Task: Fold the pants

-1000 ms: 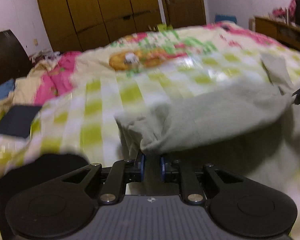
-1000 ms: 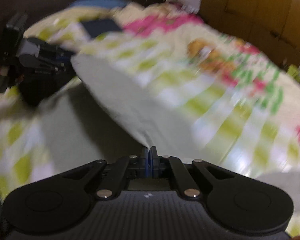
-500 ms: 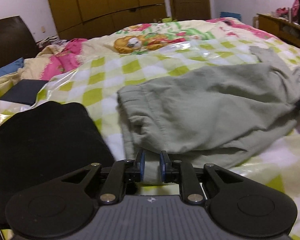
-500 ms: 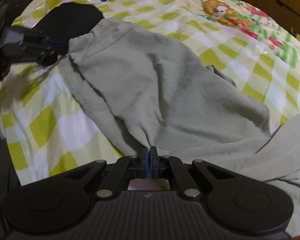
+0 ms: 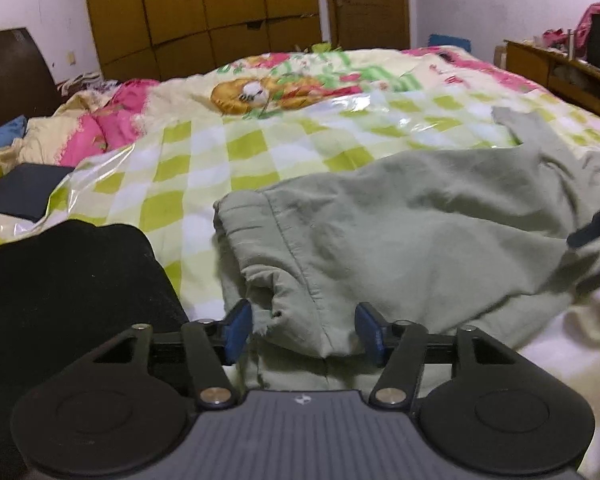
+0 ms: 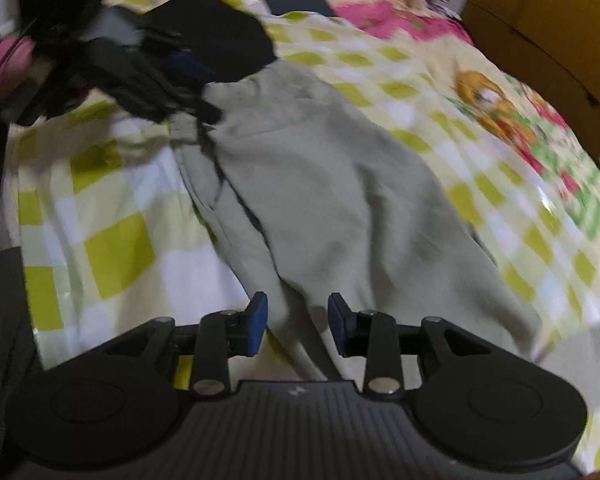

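Observation:
Pale grey-green pants [image 5: 400, 232] lie folded over on the checked bedspread, waistband end near the left gripper. They also show in the right wrist view [image 6: 320, 200]. My left gripper [image 5: 304, 332] is open, its blue pads on either side of the waistband edge, not gripping it. My right gripper [image 6: 296, 322] is open over a fold at the other end of the pants. The left gripper shows blurred in the right wrist view [image 6: 148, 68], and the right gripper shows at the right edge of the left wrist view [image 5: 598, 236].
A black folded garment [image 5: 68, 288] lies on the bed just left of the pants. A dark flat book-like object [image 5: 24, 190] lies further left. The green-and-white bedspread [image 5: 260, 148] stretches ahead toward wooden wardrobes [image 5: 220, 12]. A wooden desk [image 5: 560, 68] stands at right.
Both grippers, shut on the pants a second ago, have laid them down on the bed and opened. The pants now rest flat, released from both.

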`<state>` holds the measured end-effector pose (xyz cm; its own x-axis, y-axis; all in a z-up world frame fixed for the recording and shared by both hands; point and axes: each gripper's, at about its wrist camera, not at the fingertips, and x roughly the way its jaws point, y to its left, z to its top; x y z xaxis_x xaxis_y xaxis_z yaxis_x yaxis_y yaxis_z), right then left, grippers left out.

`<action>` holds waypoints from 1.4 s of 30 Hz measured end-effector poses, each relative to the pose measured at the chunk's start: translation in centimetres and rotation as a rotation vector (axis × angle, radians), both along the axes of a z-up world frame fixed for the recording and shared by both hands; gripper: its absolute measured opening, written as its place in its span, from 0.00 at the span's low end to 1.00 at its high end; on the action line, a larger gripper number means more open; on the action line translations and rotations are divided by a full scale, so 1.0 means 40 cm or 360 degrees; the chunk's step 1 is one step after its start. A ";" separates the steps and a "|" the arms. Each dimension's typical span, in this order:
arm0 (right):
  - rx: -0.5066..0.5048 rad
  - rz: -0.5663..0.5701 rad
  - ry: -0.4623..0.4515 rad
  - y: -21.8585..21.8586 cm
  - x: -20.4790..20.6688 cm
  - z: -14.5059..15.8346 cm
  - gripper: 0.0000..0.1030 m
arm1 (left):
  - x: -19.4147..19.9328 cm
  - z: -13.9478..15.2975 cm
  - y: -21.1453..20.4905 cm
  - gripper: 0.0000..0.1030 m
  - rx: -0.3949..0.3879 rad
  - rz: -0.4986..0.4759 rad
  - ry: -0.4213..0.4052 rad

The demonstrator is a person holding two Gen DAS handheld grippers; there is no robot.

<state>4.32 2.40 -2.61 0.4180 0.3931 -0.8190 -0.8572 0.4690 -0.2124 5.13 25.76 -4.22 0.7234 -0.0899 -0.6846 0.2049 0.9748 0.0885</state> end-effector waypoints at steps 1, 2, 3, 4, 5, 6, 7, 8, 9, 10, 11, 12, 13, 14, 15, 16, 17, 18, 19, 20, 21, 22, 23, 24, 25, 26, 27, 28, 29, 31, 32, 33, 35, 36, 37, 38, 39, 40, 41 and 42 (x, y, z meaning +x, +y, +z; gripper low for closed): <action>0.0011 0.0029 -0.0020 0.017 0.003 -0.012 0.33 | 0.008 -0.005 0.000 0.32 0.0021 0.0031 0.0024; -0.0004 0.0034 -0.0060 0.049 0.016 -0.043 0.31 | 0.012 -0.006 0.005 0.31 0.0022 0.0054 0.0042; -0.0004 0.0034 -0.0060 0.049 0.016 -0.043 0.30 | 0.007 -0.003 0.013 0.31 -0.0003 0.0060 0.0039; -0.0026 0.0015 -0.0074 0.060 0.027 -0.059 0.30 | 0.000 0.004 0.023 0.29 -0.0030 0.0070 0.0031; -0.0031 -0.0006 -0.0068 0.065 0.040 -0.070 0.26 | -0.008 0.011 0.031 0.29 -0.0046 0.0082 0.0025; -0.0030 -0.0035 -0.0049 0.068 0.053 -0.079 0.23 | -0.016 0.020 0.040 0.28 -0.0064 0.0094 0.0013; -0.0030 -0.0065 -0.0026 0.068 0.062 -0.082 0.18 | -0.024 0.030 0.048 0.28 -0.0088 0.0103 0.0005; -0.0015 -0.0092 -0.0009 0.067 0.067 -0.076 0.18 | -0.031 0.041 0.055 0.27 -0.0108 0.0110 -0.0002; 0.0013 -0.0089 -0.0001 0.063 0.068 -0.065 0.18 | -0.037 0.050 0.061 0.27 -0.0125 0.0114 -0.0008; 0.0039 -0.0079 0.0002 0.061 0.063 -0.052 0.22 | -0.043 0.057 0.066 0.27 -0.0145 0.0113 -0.0009; 0.0066 -0.0062 -0.0001 0.061 0.054 -0.041 0.25 | -0.050 0.064 0.073 0.27 -0.0175 0.0115 -0.0007; 0.0078 -0.0037 -0.0003 0.062 0.046 -0.035 0.27 | -0.057 0.069 0.079 0.27 -0.0205 0.0119 -0.0001; 0.0076 -0.0004 -0.0007 0.069 0.039 -0.036 0.31 | -0.065 0.071 0.083 0.27 -0.0224 0.0123 0.0007; 0.0059 0.0021 -0.0025 0.078 0.033 -0.042 0.35 | -0.073 0.071 0.085 0.27 -0.0226 0.0129 0.0013; 0.0034 0.0040 -0.0046 0.089 0.026 -0.053 0.35 | -0.080 0.068 0.085 0.27 -0.0213 0.0132 0.0017; 0.0016 0.0056 -0.0058 0.098 0.021 -0.065 0.35 | -0.086 0.063 0.087 0.27 -0.0198 0.0140 0.0025; 0.0018 0.0062 -0.0066 0.104 0.016 -0.074 0.33 | -0.090 0.057 0.091 0.27 -0.0193 0.0150 0.0035; 0.0027 0.0054 -0.0079 0.110 0.017 -0.081 0.32 | -0.091 0.047 0.095 0.27 -0.0175 0.0162 0.0049; 0.0031 0.0039 -0.0080 0.115 0.020 -0.086 0.29 | -0.091 0.038 0.093 0.27 -0.0128 0.0174 0.0053; 0.0034 0.0018 -0.0059 0.120 0.026 -0.089 0.18 | -0.089 0.027 0.093 0.27 -0.0108 0.0179 0.0064; 0.0050 -0.0005 -0.0014 0.122 0.029 -0.088 0.14 | -0.086 0.021 0.095 0.27 -0.0119 0.0183 0.0074; 0.0061 -0.0017 0.0035 0.124 0.031 -0.088 0.12 | -0.086 0.018 0.096 0.28 -0.0123 0.0189 0.0077; 0.0060 -0.0021 0.0061 0.126 0.025 -0.087 0.11 | -0.086 0.018 0.095 0.28 -0.0122 0.0196 0.0073; 0.0056 -0.0006 0.0061 0.126 0.017 -0.086 0.11 | -0.087 0.021 0.094 0.28 -0.0121 0.0202 0.0069; 0.0050 0.0013 0.0056 0.126 0.009 -0.088 0.11 | -0.089 0.022 0.092 0.30 -0.0116 0.0211 0.0064; 0.0047 0.0026 0.0054 0.124 -0.001 -0.087 0.11 | -0.093 0.023 0.090 0.31 -0.0102 0.0220 0.0059; 0.0054 0.0026 0.0050 0.122 -0.008 -0.086 0.11 | -0.097 0.024 0.087 0.32 -0.0083 0.0222 0.0056; 0.0068 0.0013 0.0041 0.119 -0.010 -0.085 0.12 | -0.102 0.025 0.082 0.32 -0.0062 0.0218 0.0052; 0.0083 -0.0008 0.0042 0.115 -0.008 -0.086 0.13 | -0.107 0.029 0.078 0.32 -0.0041 0.0219 0.0050; 0.0074 -0.0031 0.0081 0.110 0.001 -0.088 0.13 | -0.116 0.042 0.073 0.32 -0.0010 0.0227 0.0049; 0.0105 -0.0045 0.0085 0.102 0.001 -0.081 0.13 | -0.122 0.049 0.071 0.32 0.0003 0.0232 0.0045; 0.0130 -0.0057 0.0103 0.093 0.001 -0.074 0.13 | -0.129 0.058 0.069 0.32 0.0018 0.0238 0.0040; 0.0199 -0.0119 0.0124 0.062 0.007 -0.051 0.26 | -0.138 0.072 0.065 0.32 0.0040 0.0255 0.0032; 0.0224 -0.0150 0.0119 0.046 0.009 -0.040 0.27 | -0.142 0.081 0.060 0.32 0.0048 0.0263 0.0025; 0.0251 -0.0190 0.0109 0.023 0.013 -0.027 0.27 | -0.145 0.090 0.055 0.32 0.0050 0.0273 0.0018; 0.0276 -0.0236 0.0108 0.000 0.019 -0.016 0.27 | -0.147 0.100 0.047 0.32 0.0048 0.0275 0.0011; 0.0297 -0.0279 0.0110 -0.025 0.026 -0.006 0.27 | -0.146 0.111 0.033 0.32 0.0037 0.0263 -0.0002; 0.0309 -0.0332 0.0097 -0.051 0.036 0.004 0.27 | -0.143 0.120 0.015 0.32 0.0024 0.0242 -0.0014; 0.0303 -0.0392 0.0070 -0.080 0.048 0.012 0.27 | -0.137 0.127 -0.006 0.32 0.0002 0.0211 -0.0020; 0.0296 -0.0442 0.0043 -0.106 0.062 0.018 0.27 | -0.126 0.131 -0.036 0.32 -0.0033 0.0162 -0.0015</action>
